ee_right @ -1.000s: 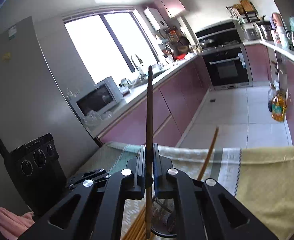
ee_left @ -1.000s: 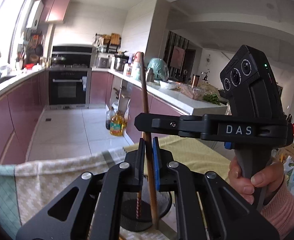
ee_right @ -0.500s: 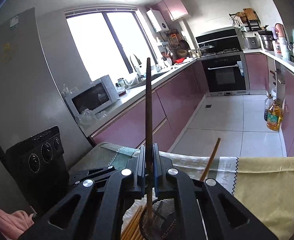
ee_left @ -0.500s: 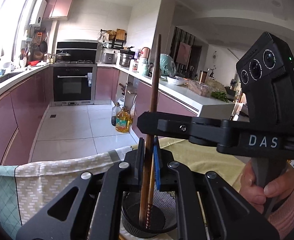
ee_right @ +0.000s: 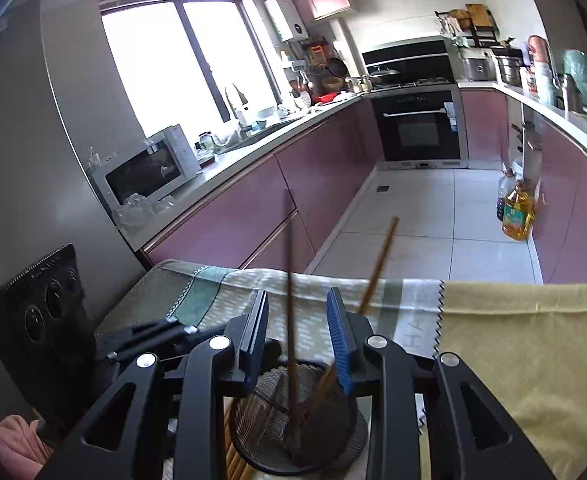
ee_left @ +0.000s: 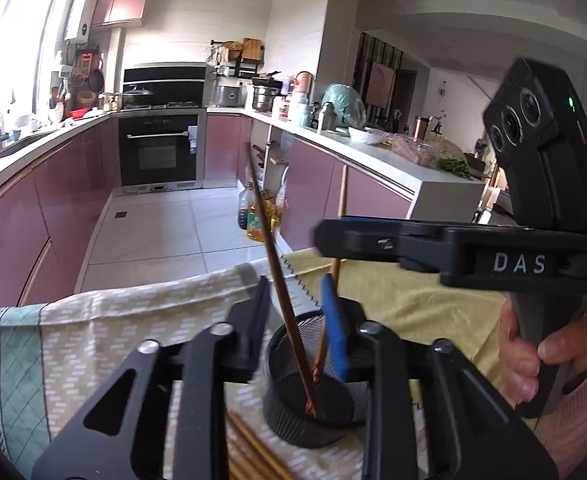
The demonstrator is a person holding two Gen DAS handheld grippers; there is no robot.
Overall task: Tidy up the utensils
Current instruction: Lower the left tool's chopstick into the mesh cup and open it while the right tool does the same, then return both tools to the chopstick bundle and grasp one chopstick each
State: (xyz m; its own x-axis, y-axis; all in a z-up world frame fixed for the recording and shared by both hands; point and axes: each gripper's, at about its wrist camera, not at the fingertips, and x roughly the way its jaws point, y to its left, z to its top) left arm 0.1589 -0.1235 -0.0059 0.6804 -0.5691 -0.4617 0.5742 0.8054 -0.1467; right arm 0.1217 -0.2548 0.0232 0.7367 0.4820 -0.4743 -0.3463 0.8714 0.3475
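Both the left gripper (ee_left: 299, 308) and the right gripper (ee_right: 297, 324) stand wide open, gripping nothing, directly above the black mesh holder (ee_right: 269, 440), where two chopsticks (ee_left: 277, 272) lean, with further chopsticks (ee_left: 249, 452) lying beside it.

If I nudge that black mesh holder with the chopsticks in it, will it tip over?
Probably it slides rather than tips: the mesh holder looks squat and wide-based. Being wire mesh it is likely light, so a push may shift it across the cloth. The leaning chopsticks stand far above its rim and could lever it.
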